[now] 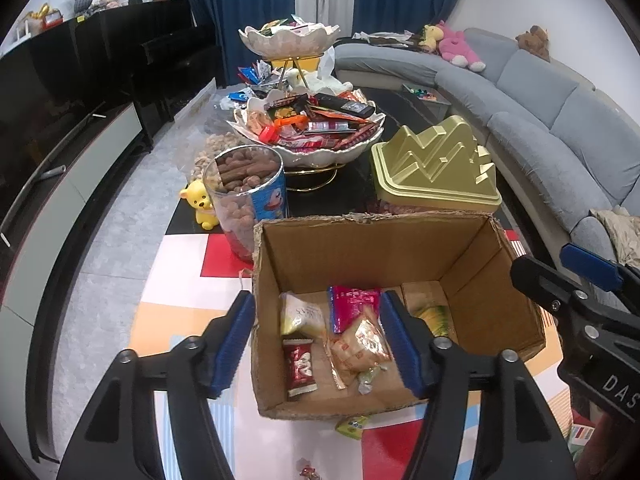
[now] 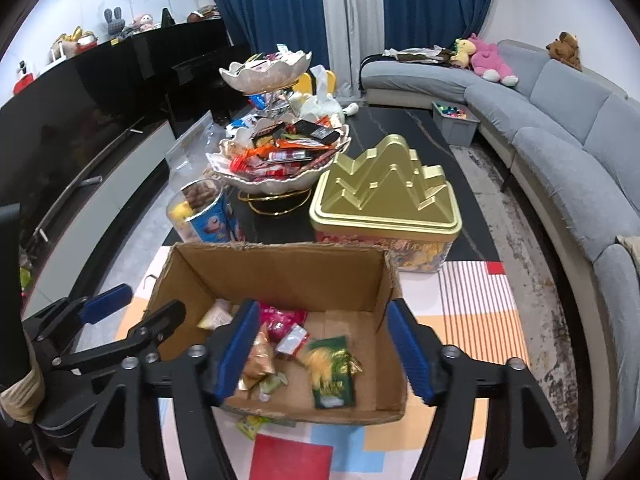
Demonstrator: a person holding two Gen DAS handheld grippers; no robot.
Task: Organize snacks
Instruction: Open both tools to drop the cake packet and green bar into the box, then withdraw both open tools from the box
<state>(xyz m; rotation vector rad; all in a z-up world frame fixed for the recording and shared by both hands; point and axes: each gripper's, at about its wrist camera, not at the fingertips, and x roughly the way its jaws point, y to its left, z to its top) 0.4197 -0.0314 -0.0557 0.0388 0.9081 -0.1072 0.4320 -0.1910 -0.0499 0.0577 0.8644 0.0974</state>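
An open cardboard box (image 1: 400, 248) stands on a colourful mat and holds several snack packets: a red one (image 1: 300, 368), a pink one (image 1: 352, 308), a cream one (image 1: 300, 314) and a tan one (image 1: 360, 350). A green packet (image 2: 330, 372) lies at its right side. My left gripper (image 1: 318, 320) hangs open over the box's left half, nothing between its blue pads. My right gripper (image 2: 322, 312) is open over the box's right half, also holding nothing. A small yellow-green candy (image 1: 352, 426) lies on the mat just outside the near wall.
Behind the box stand a clear canister of nuts (image 1: 248, 192), a two-tier bowl stand piled with snacks (image 1: 320, 124) and a gold-lidded tin (image 1: 432, 168). A yellow bear figure (image 1: 202, 204) sits left of the canister. A grey sofa (image 2: 560, 152) curves along the right, and a dark TV cabinet (image 2: 80, 120) runs along the left.
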